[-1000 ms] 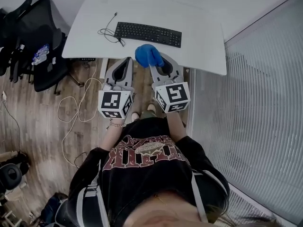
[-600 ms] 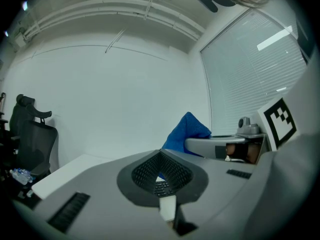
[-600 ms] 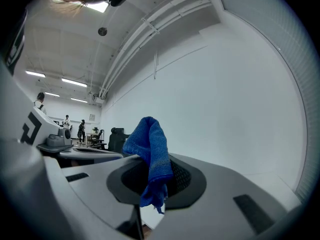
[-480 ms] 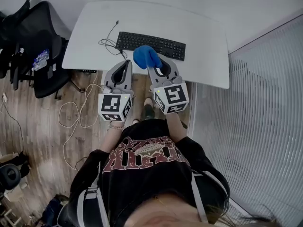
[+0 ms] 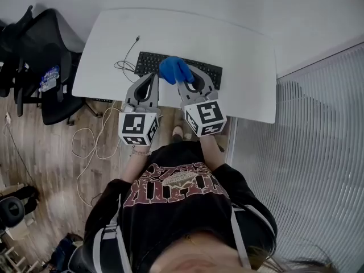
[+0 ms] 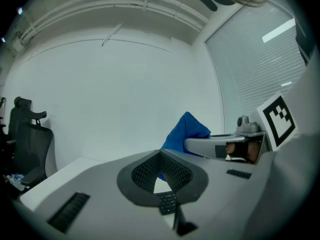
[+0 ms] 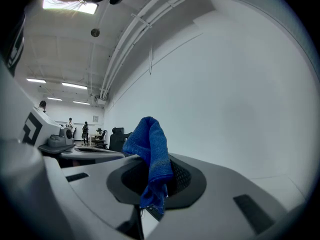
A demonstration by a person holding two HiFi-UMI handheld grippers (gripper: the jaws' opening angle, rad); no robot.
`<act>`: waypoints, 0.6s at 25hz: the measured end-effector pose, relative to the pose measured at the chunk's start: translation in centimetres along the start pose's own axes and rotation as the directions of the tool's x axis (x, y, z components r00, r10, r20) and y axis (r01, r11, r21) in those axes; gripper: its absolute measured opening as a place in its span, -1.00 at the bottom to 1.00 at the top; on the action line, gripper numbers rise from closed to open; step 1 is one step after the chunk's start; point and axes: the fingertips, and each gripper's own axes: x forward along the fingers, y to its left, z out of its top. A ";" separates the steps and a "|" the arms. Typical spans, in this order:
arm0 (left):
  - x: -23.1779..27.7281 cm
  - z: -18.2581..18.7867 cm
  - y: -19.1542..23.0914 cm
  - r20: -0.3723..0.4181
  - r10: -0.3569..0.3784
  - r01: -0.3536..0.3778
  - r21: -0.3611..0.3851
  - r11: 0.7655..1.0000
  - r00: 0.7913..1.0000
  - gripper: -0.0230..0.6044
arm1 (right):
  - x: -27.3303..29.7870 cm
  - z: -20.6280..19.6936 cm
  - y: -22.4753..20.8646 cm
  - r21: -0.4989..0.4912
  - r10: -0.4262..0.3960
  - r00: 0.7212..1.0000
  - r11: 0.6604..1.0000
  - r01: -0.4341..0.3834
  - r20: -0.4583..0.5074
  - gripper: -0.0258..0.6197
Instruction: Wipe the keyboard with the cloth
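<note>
Forward they've come: right gripper [image 5: 181, 80] pinches the cloth [image 5: 175, 69] over the keyboard [image 5: 149, 63], left gripper [image 5: 153, 75] closed, empty. Wiping looks about to start; next, lower and sweep.

Cannot see the middle of the keyboard [image 5: 149, 63] beneath the cloth [image 5: 175, 69]. Cannot make out the tiny far-off people [image 7: 85, 129]. Loses the chair [image 5: 34, 44] at the left edge.

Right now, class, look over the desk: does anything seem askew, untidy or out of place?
Nothing serious. The keyboard cable lies in a loose tangle on the desk, its end apparently plugged into nothing. A white cord loops across the floor. Nothing looks spilled or broken.
</note>
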 end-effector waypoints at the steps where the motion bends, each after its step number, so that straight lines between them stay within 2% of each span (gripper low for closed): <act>1: 0.8 0.0 0.1 -0.001 0.005 -0.005 -0.002 1.000 1.000 -0.82 | 0.4 0.0 -0.7 -0.002 0.004 1.000 1.000 -0.004 -0.002 -0.72; 9: 5.5 -0.5 0.7 0.012 0.039 -0.039 -0.027 0.999 0.999 -0.82 | 2.4 -0.5 -6.4 0.001 0.003 1.000 1.000 -0.003 -0.007 -0.72; 15: 7.5 -0.9 1.5 -0.006 0.034 -0.034 -0.013 0.999 0.999 -0.82 | 4.1 -1.3 -7.5 0.010 0.008 1.000 1.000 -0.008 -0.020 -0.72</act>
